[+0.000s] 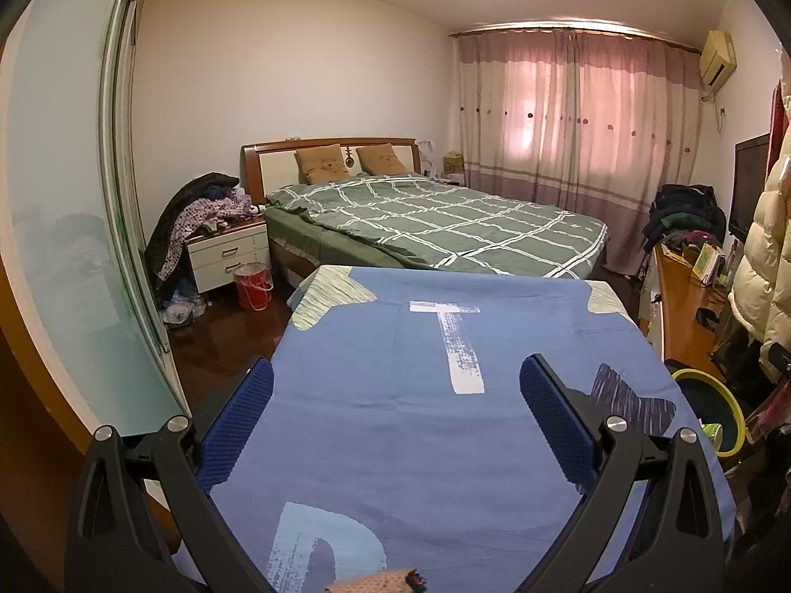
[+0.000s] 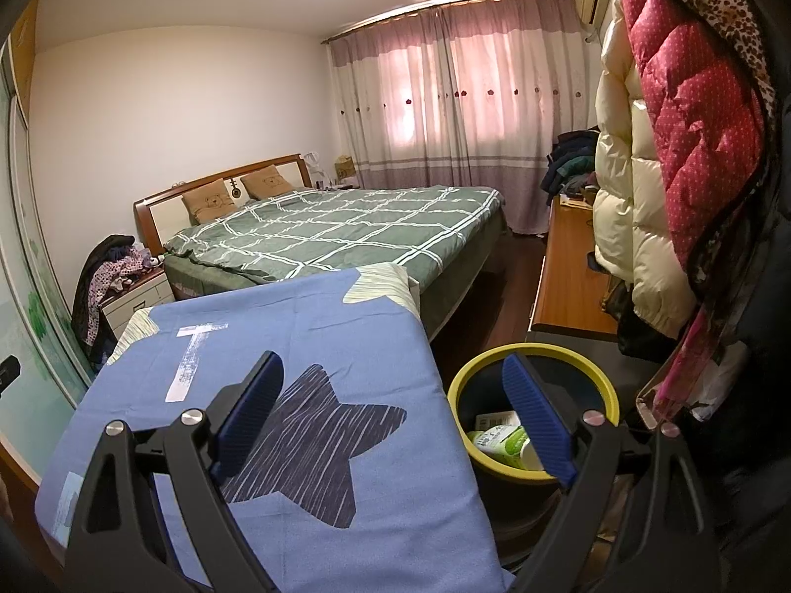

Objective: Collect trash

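- Left tongs [image 1: 395,395] hang wide open over the blue cloth [image 1: 395,444] on the desk, nothing between the blue pads.
- Right tongs [image 2: 393,410] are spread just as wide and empty too, left finger over the dark star print [image 2: 316,440], right finger in front of the bin's mouth.
- The yellow-rimmed bin [image 2: 494,363] stands just beside the desk's right edge; inside it lie a green-and-white carton [image 2: 499,442] and a pale box [image 2: 497,419].
- From the left view the same bin [image 1: 731,395] peeks out at the right edge.
- Further back, a red bucket [image 1: 253,286] sits on the floor by the white nightstand [image 1: 230,257], which is heaped with clothes.
- Beyond, the bed [image 1: 435,217] under a green checked cover, then pink curtains [image 1: 568,113].
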The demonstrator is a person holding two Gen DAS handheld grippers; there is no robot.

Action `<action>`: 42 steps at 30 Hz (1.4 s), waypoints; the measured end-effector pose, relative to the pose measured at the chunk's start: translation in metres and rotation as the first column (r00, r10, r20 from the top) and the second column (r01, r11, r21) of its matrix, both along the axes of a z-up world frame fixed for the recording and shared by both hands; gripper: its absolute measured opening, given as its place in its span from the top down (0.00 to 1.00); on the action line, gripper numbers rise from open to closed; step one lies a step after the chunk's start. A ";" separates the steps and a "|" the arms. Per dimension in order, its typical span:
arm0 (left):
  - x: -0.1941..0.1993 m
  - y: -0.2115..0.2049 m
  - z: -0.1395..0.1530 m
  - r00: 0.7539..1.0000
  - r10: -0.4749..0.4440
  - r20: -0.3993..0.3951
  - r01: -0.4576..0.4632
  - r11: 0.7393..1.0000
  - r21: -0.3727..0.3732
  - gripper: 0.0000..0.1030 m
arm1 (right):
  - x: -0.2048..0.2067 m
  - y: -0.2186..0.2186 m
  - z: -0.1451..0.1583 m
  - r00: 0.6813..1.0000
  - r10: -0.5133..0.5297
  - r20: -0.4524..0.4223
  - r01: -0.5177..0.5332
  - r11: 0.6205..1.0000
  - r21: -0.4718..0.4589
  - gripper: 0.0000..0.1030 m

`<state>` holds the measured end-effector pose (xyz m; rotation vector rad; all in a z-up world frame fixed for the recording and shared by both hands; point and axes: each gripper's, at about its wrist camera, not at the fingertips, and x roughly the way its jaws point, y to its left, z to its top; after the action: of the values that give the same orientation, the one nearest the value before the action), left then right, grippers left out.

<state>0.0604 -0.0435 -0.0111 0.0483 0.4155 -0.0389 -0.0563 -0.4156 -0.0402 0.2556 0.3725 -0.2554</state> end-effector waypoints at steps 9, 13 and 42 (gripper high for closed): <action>-0.001 -0.003 0.001 1.000 -0.001 0.014 0.000 1.000 0.008 0.05 | 0.001 0.000 -0.001 1.000 0.001 -0.001 -0.001 1.000 0.003 0.17; 0.000 -0.002 -0.001 1.000 -0.010 0.003 0.010 1.000 0.000 0.05 | 0.001 0.000 -0.001 1.000 0.001 0.000 -0.001 1.000 0.003 0.17; 0.016 -0.014 -0.006 1.000 -0.028 -0.007 0.029 0.999 0.019 0.05 | 0.018 0.008 -0.008 0.999 0.022 -0.030 -0.023 1.000 -0.002 0.15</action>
<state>0.0759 -0.0578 -0.0170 0.0730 0.4224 -0.0632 -0.0383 -0.4071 -0.0478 0.2455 0.4046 -0.2377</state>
